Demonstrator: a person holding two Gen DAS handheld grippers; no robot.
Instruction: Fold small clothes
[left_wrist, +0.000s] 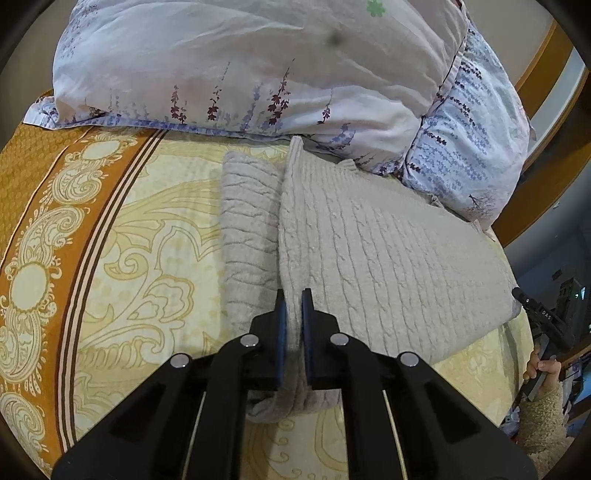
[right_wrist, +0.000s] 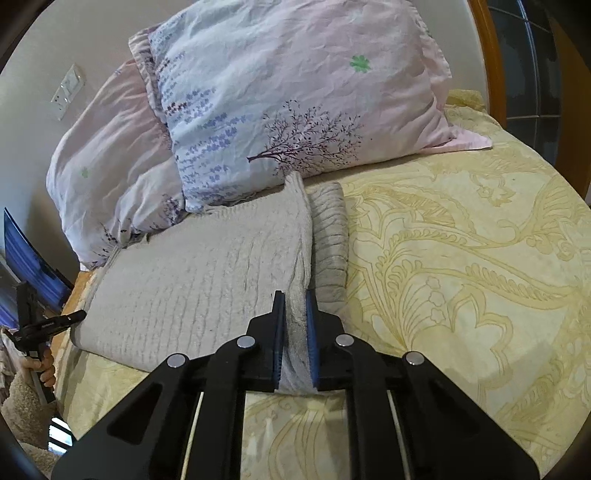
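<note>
Cable-knit and beige, the sweater (left_wrist: 388, 251) lies on the bed (left_wrist: 122, 251) just below the floral pillow (left_wrist: 236, 62), its long axis running away from both cameras toward that pillow. My left gripper (left_wrist: 293, 306) pinches a raised fold of the knit; my right gripper (right_wrist: 295, 310) pinches a raised fold likewise. Soft, ribbed fabric, I judge it will sag between grips.

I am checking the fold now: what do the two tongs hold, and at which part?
Both the left tongs and the right tongs pinch the pale grey cable-knit sweater at a raised side edge.
</note>
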